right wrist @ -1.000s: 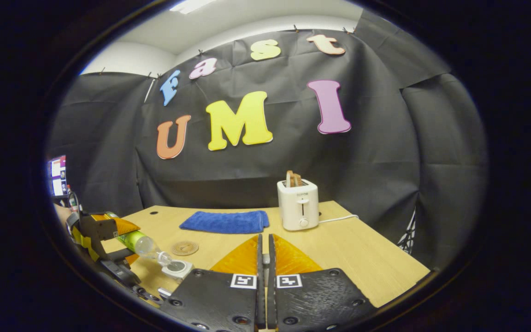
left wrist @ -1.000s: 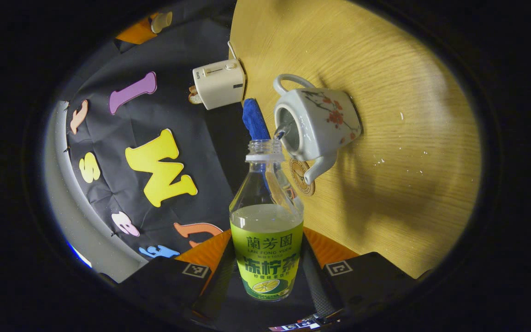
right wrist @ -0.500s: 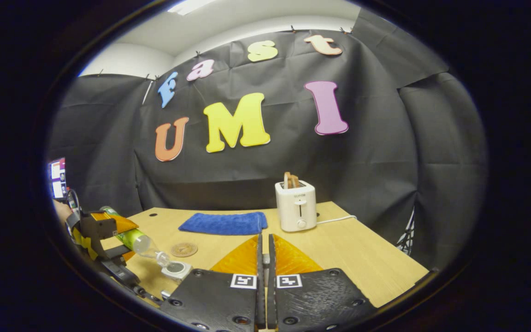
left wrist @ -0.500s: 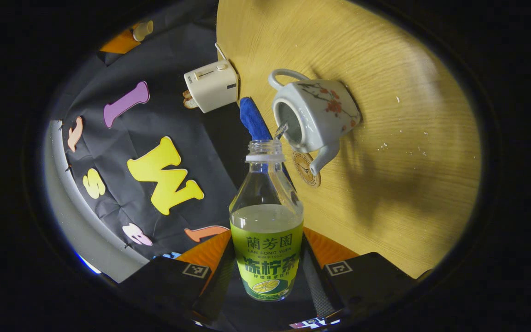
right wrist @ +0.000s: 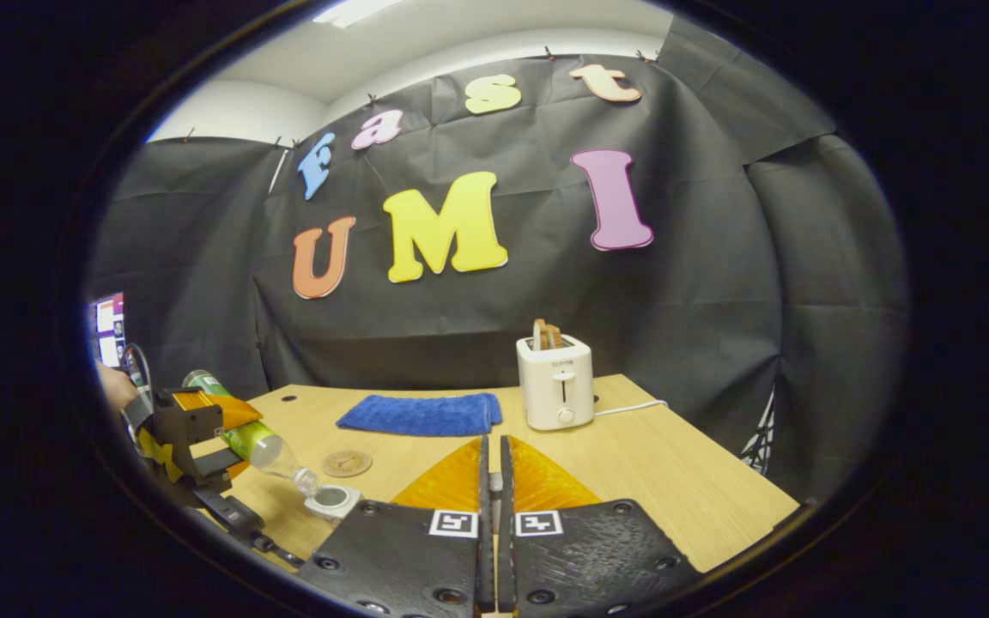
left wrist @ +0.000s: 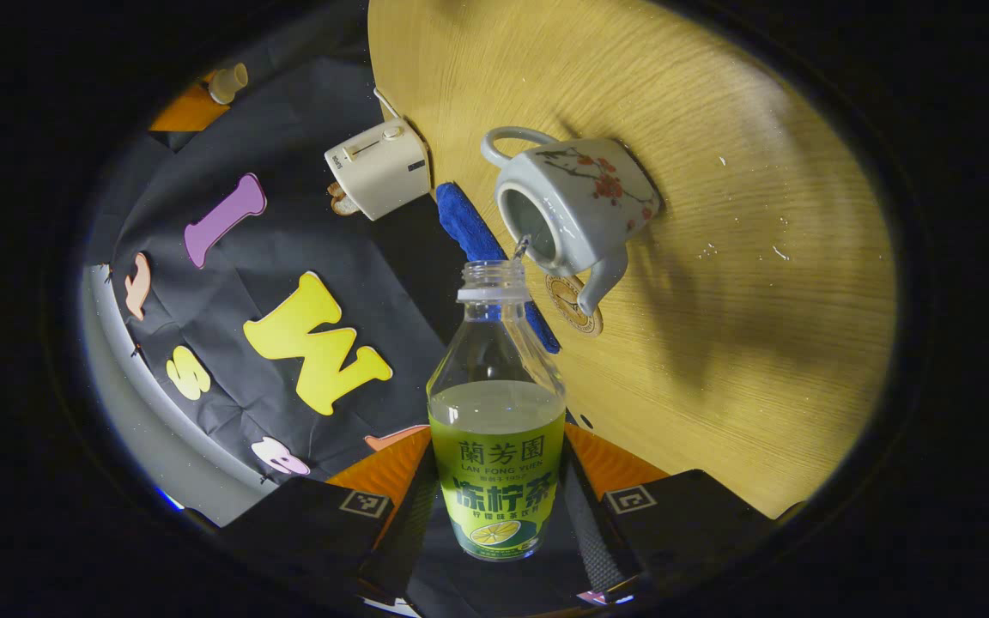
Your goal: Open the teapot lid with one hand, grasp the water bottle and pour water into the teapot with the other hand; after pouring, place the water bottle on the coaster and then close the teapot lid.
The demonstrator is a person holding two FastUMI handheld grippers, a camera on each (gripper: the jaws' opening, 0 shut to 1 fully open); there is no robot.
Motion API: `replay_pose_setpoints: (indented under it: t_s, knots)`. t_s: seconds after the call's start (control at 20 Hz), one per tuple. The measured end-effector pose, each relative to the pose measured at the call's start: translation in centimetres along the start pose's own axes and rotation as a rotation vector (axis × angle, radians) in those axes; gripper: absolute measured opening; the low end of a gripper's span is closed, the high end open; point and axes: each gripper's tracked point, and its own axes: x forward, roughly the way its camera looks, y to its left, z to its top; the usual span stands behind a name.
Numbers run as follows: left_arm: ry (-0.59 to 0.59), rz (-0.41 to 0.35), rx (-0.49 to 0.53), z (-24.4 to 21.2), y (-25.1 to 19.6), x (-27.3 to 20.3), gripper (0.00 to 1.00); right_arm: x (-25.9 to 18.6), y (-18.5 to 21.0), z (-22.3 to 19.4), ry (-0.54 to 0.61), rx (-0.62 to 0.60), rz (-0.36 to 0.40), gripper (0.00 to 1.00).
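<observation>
At the left gripper: your fingers clamp the bottle from both sides at its label; you hold it tipped, neck towards the teapot.
Bottle: uncapped, liquid up to about the top of the label; a thin stream leaves its mouth and falls into the teapot's opening.
Teapot: stands on the desk, lid off, opening bare; handle on the far side, spout pointing to the coaster.
Coaster: round, flat on the desk, just beside the spout, nothing standing on it.
Cloth: the blue cloth lies folded behind the bottle's neck, near the toaster.
Toaster: white, at the desk's edge by the wall, with toast in the slots.
At the right gripper: your fingers are pressed together with barely a slit between them, raised above the desk; whether the lid sits between them you cannot tell from these views.
Far left in the right gripper view: your left gripper holds the bottle slanted down, its mouth over the teapot, which is partly hidden behind the right gripper's body.
Desk in that view: coaster just behind the teapot, cloth farther back, toaster to the cloth's right, its cord running off along the desk.
</observation>
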Motion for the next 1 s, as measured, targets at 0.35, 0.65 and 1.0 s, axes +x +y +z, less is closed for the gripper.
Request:
replay_pose_setpoints:
  t_s: [0.35,0.65,1.0]
  knots:
    - [0.005,0.000,0.040,0.2,0.3,-0.2,0.76,-0.1,-0.1,0.0,0.002,-0.001,0.001,0.01]
    - [0.006,0.014,0.069,0.4,0.8,-0.4,0.76,0.0,-0.2,0.0,0.004,-0.001,0.000,0.01]
    - [-0.004,0.034,0.071,0.7,0.9,-0.5,0.76,-0.1,-0.4,0.1,0.008,-0.003,-0.002,0.01]
